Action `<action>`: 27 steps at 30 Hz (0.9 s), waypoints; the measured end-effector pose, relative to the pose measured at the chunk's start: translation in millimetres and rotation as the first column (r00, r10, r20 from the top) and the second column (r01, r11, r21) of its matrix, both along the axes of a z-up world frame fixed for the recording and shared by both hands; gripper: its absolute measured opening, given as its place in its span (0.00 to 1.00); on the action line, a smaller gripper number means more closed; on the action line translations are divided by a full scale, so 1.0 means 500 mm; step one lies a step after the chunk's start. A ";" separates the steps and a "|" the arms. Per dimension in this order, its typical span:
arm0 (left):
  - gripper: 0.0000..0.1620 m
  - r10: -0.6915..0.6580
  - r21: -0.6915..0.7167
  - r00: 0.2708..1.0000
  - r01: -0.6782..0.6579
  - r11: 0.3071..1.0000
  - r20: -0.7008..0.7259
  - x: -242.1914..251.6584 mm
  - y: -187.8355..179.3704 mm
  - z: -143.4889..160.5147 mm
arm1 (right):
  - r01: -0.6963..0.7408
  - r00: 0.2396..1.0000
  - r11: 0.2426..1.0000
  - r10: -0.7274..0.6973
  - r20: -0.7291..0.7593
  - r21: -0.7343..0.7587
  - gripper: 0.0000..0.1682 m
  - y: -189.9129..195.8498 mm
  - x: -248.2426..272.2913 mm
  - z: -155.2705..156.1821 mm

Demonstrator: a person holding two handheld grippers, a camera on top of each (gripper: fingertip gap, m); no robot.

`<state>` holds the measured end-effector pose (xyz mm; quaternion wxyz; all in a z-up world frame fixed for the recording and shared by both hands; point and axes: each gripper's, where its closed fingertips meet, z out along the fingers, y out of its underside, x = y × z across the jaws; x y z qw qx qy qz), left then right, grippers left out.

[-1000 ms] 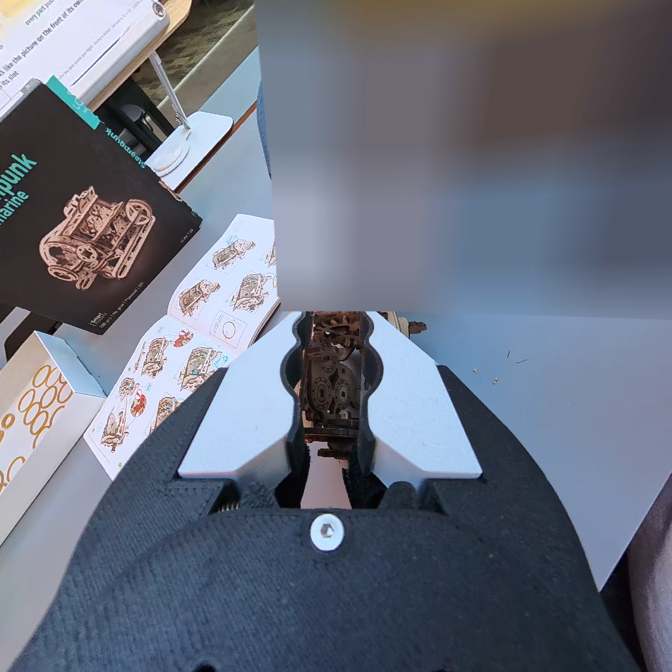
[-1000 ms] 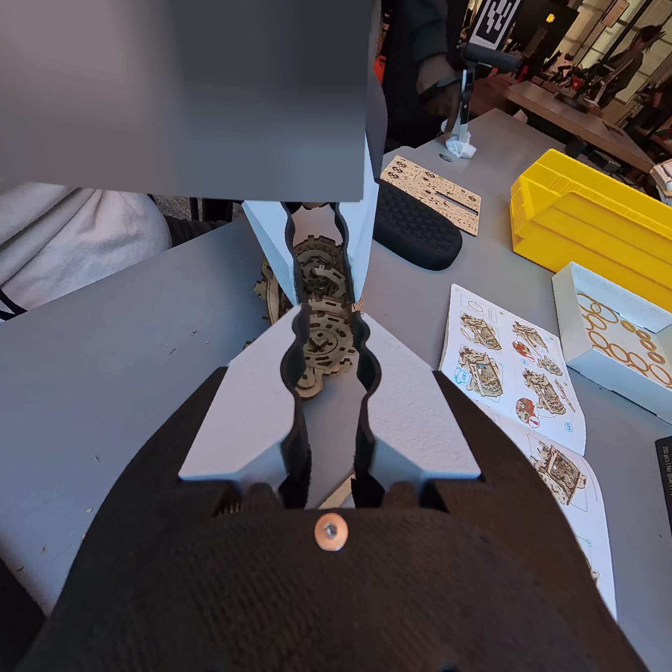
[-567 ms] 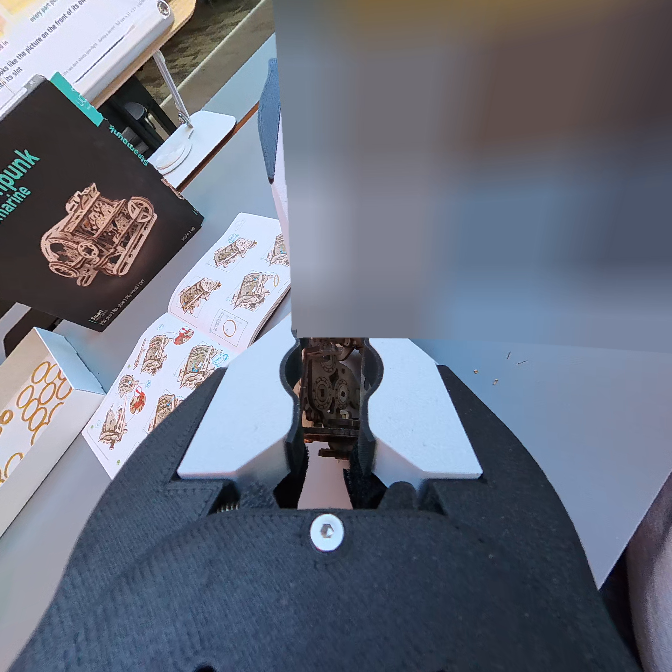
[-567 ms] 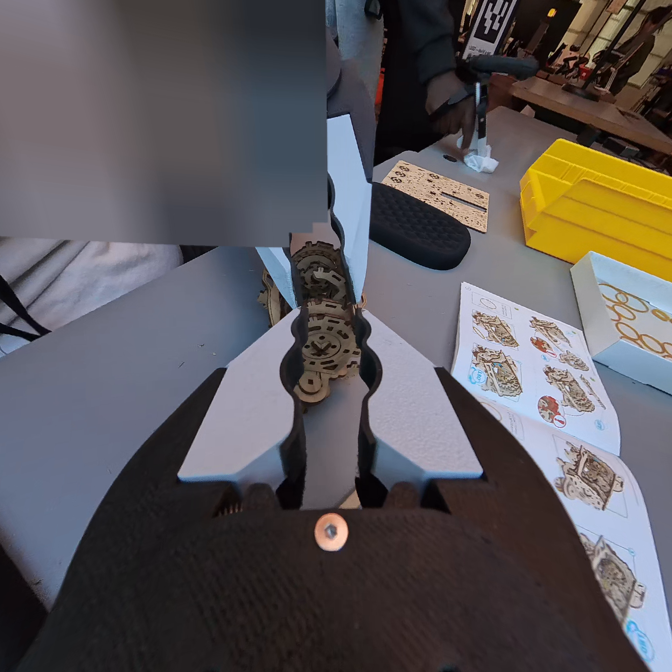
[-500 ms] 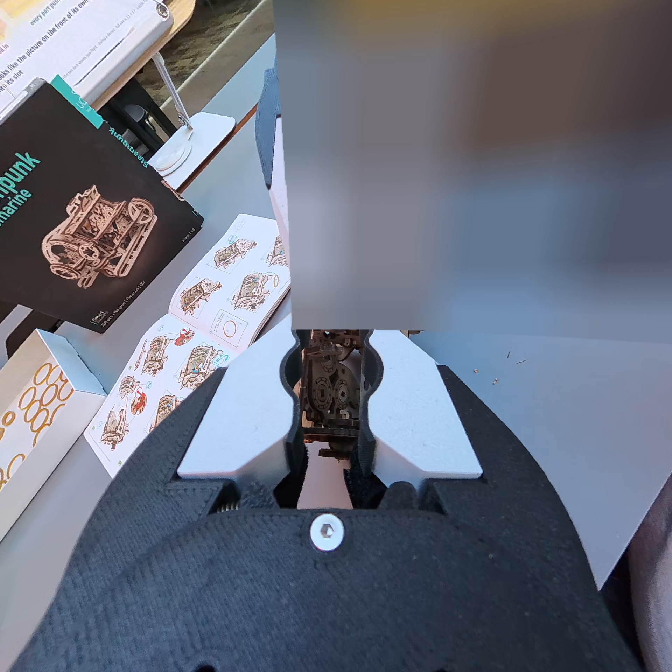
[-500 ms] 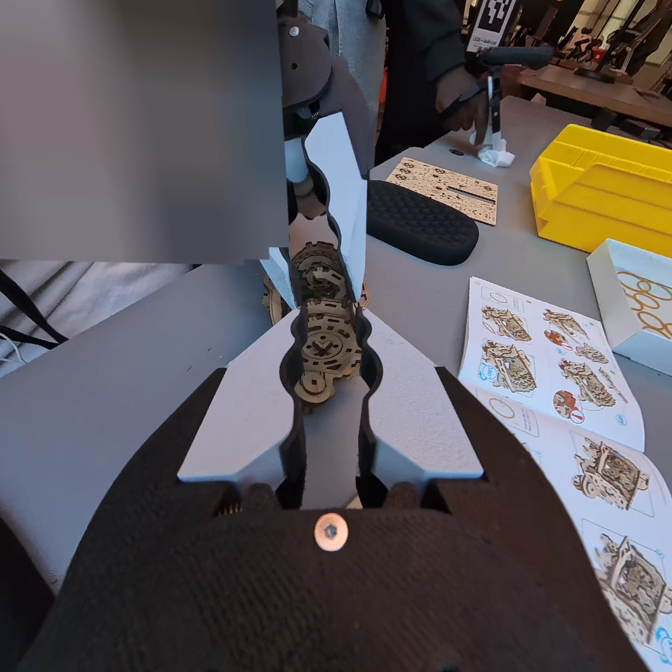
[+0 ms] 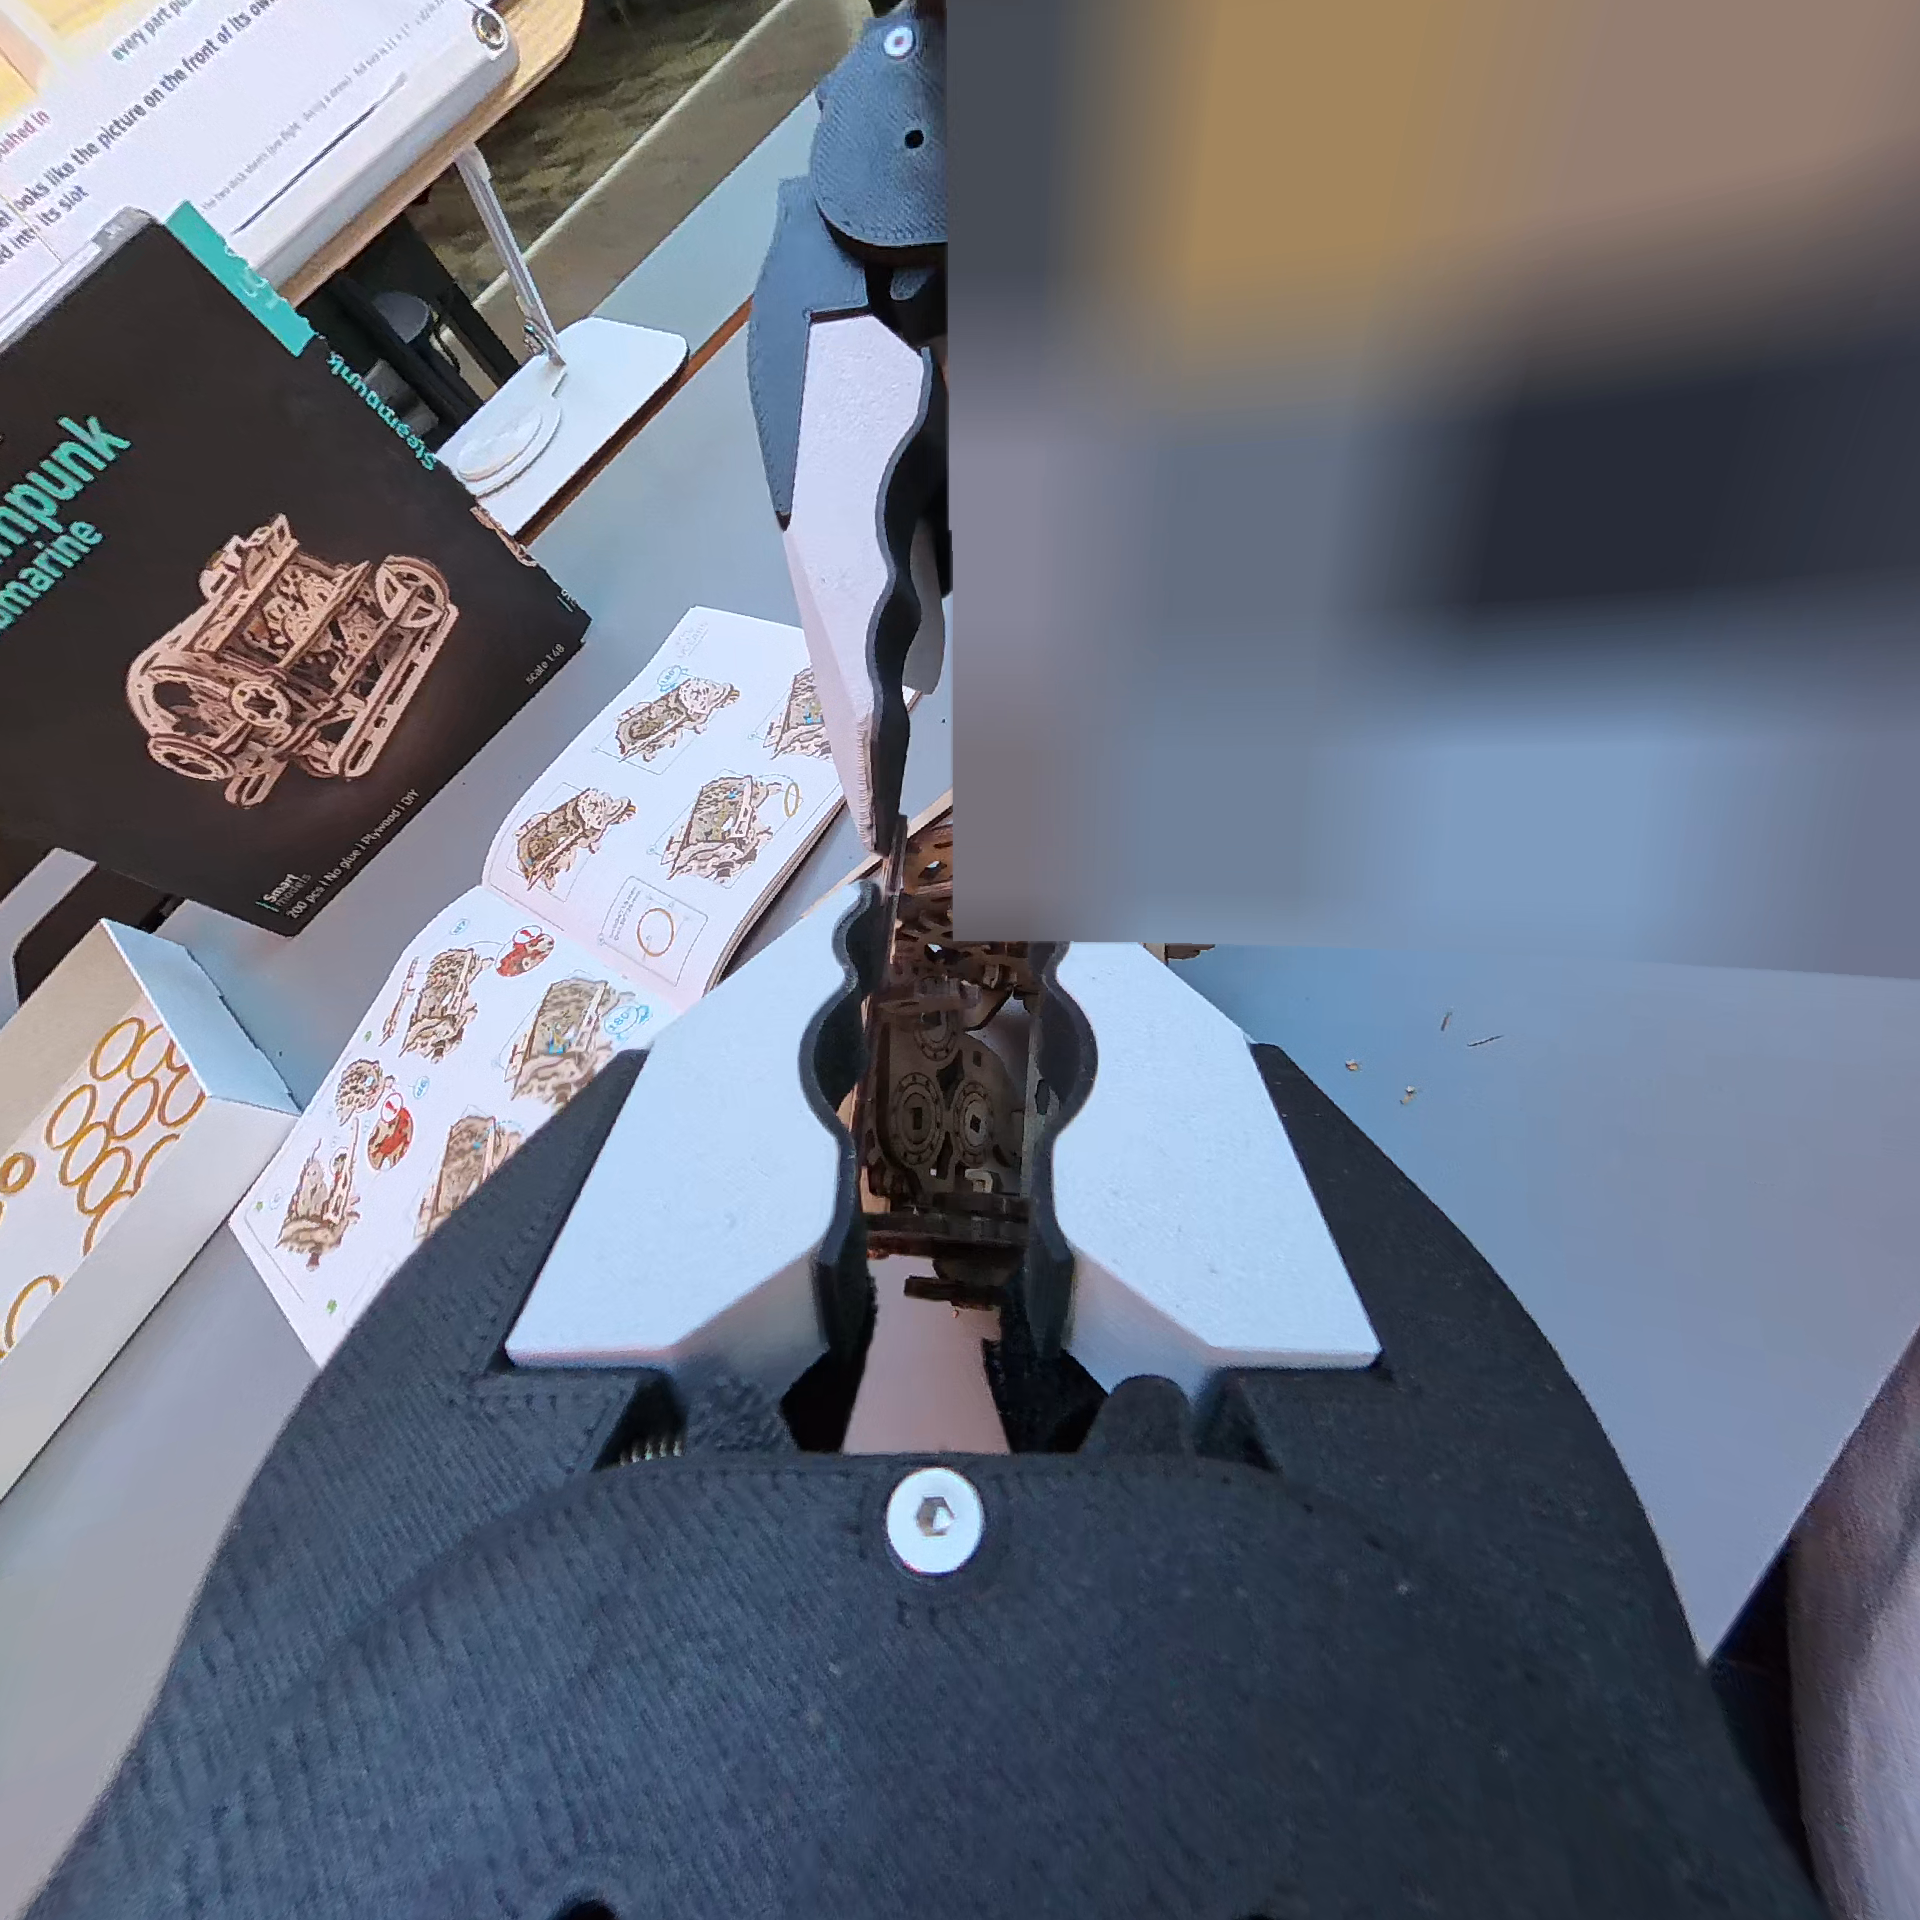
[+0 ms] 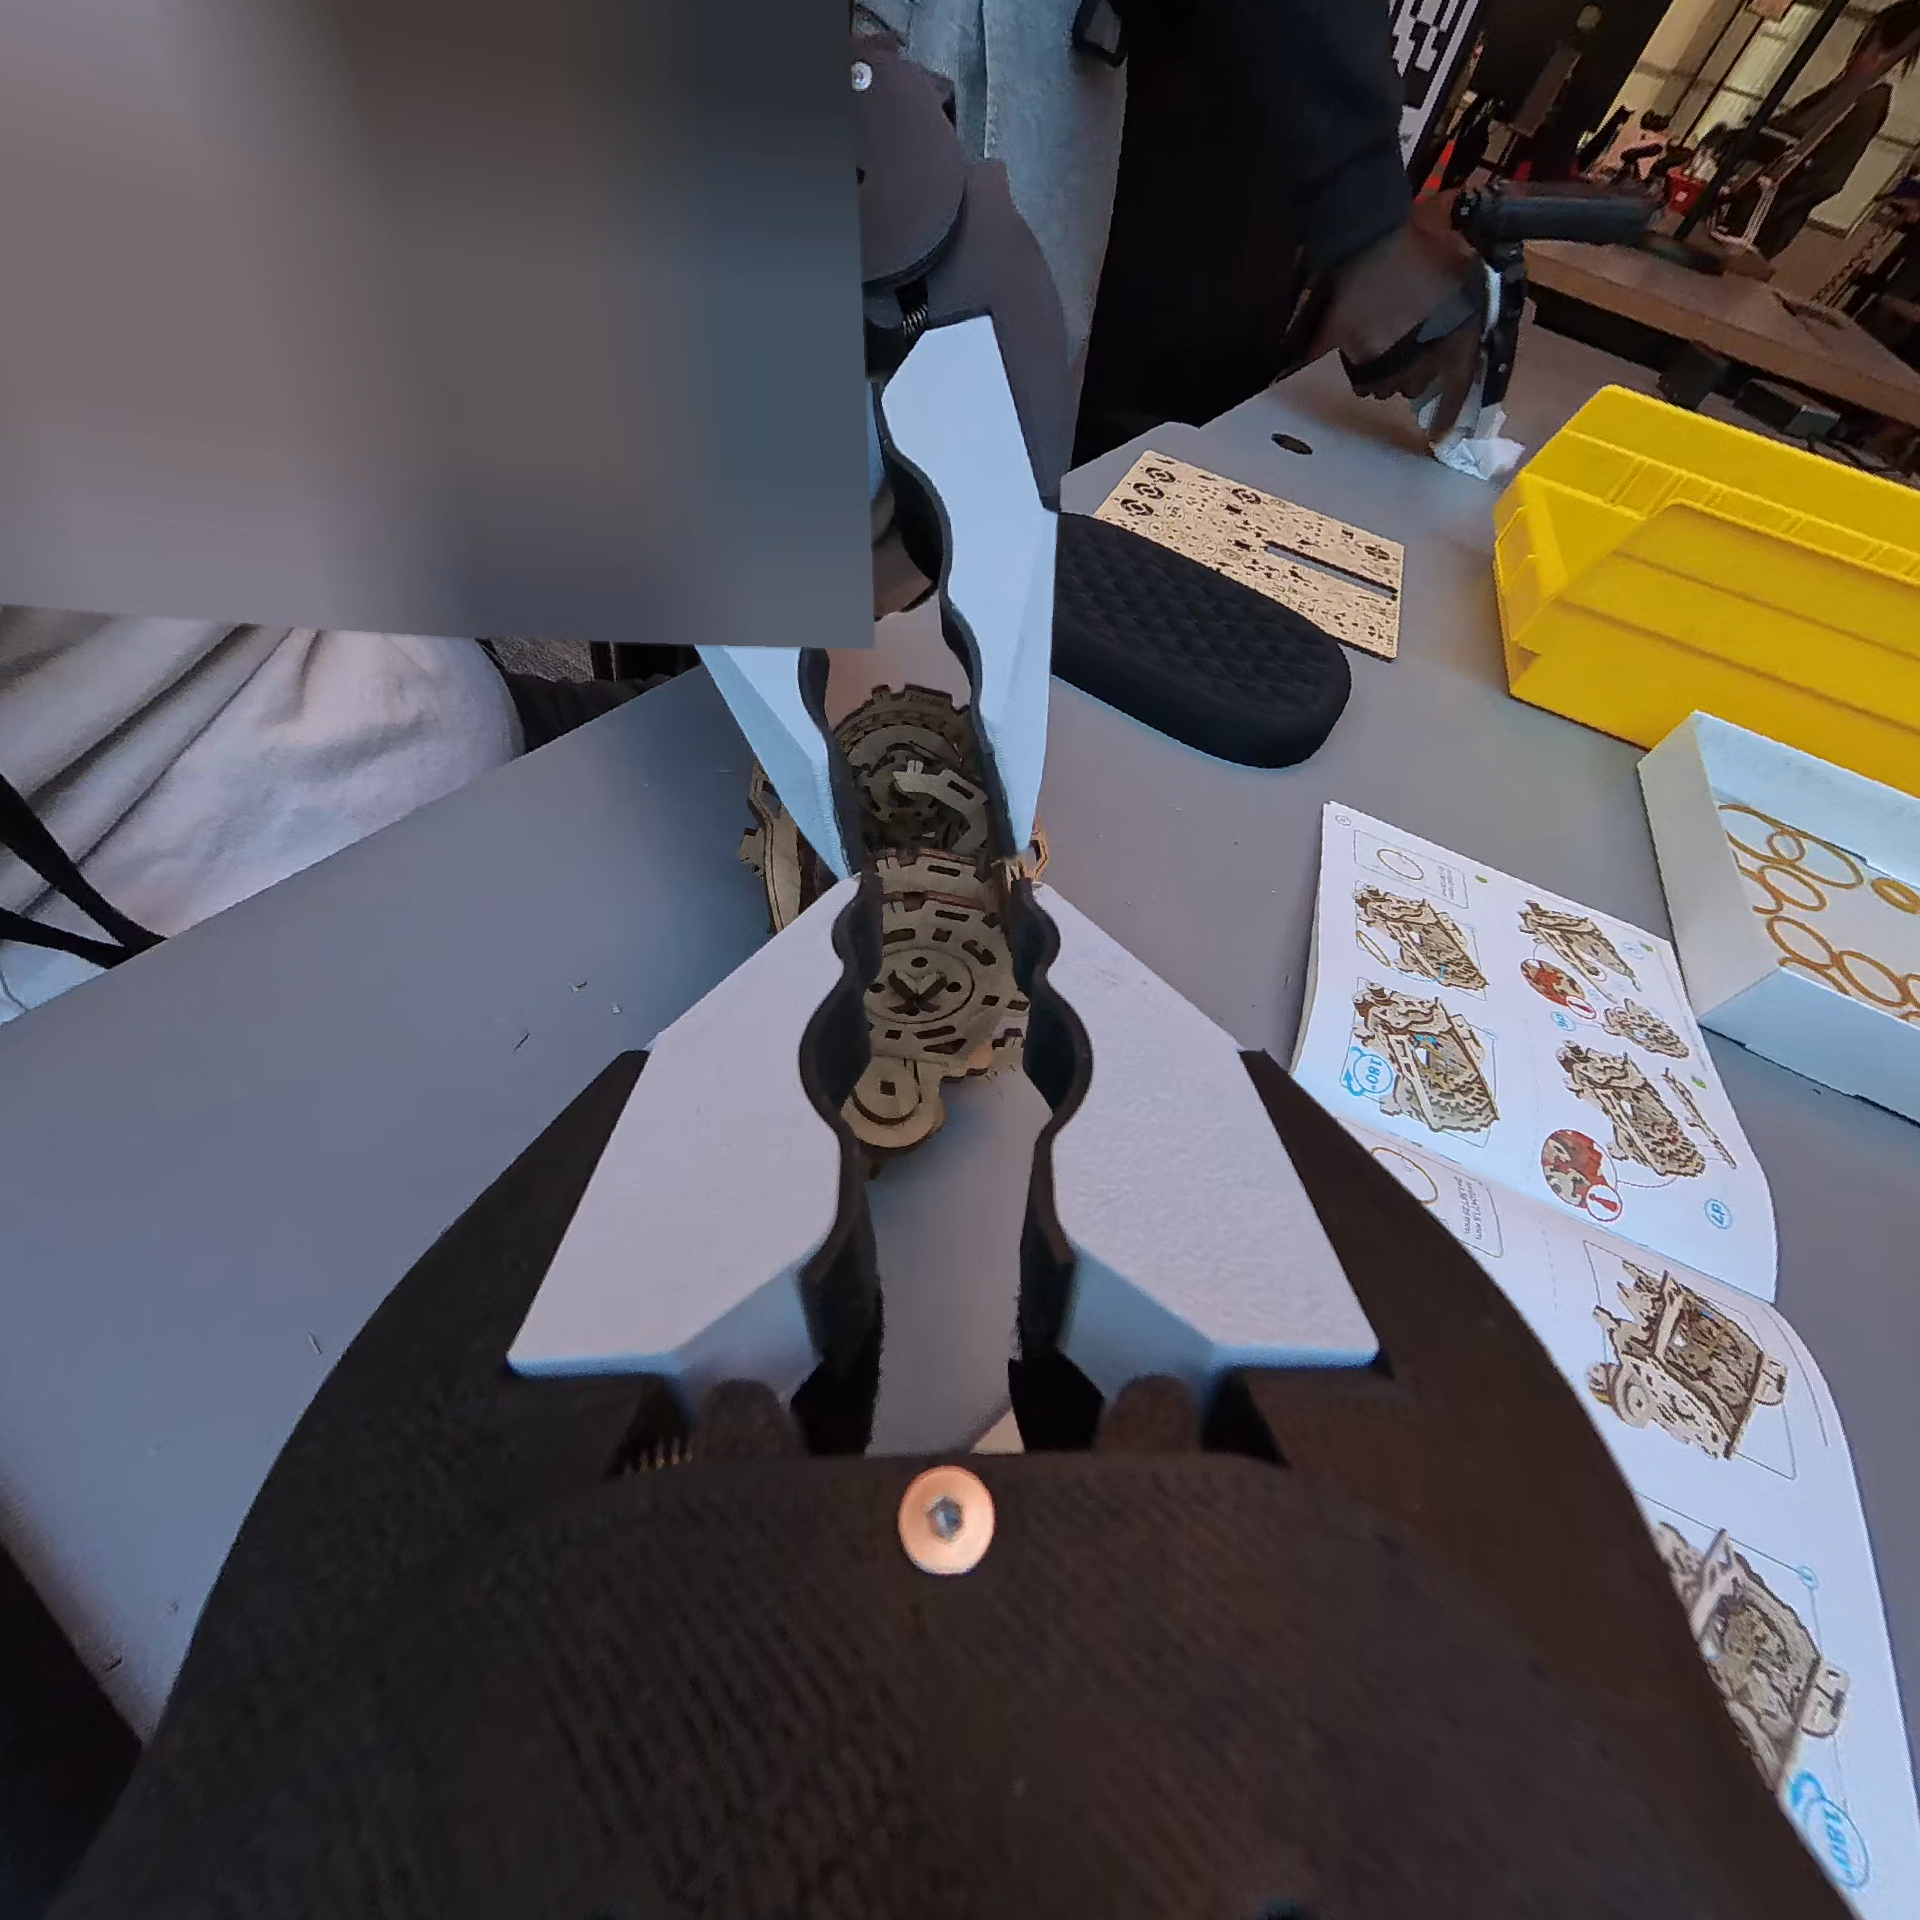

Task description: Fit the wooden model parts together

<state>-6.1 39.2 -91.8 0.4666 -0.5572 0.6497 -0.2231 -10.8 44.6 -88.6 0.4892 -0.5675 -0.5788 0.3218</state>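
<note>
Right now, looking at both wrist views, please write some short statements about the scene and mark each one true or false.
1. Both grippers close on the wooden model. True: the left gripper and the right gripper each hold it between their fingers.
2. The bins are red. False: they are yellow.
3. The booklet lies open on the table. True.
4. The black pad lies on the booklet. False: it lies on the table beyond it, beside a wooden parts sheet.
5. The black box shows a picture of a wooden model. True.
</note>
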 end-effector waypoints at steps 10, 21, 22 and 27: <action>0.24 0.090 -0.130 0.976 -0.065 0.989 0.198 -0.138 0.017 0.019 | 0.012 1.000 1.000 -0.012 0.000 0.020 0.14 0.002 0.006 0.003; 0.30 -0.023 -0.111 0.968 0.052 0.992 0.251 -0.100 0.051 0.008 | 0.094 0.995 0.995 -0.096 0.040 0.034 0.19 0.017 -0.002 0.048; 0.31 -0.015 -0.137 0.964 0.053 0.989 0.265 -0.102 0.057 0.008 | 0.095 0.995 0.995 -0.096 0.036 0.010 0.19 0.020 -0.006 0.049; 0.32 0.009 -0.237 0.951 0.069 0.969 0.311 -0.125 0.078 0.017 | 0.108 0.994 0.985 -0.106 0.021 -0.132 0.19 0.025 -0.032 0.049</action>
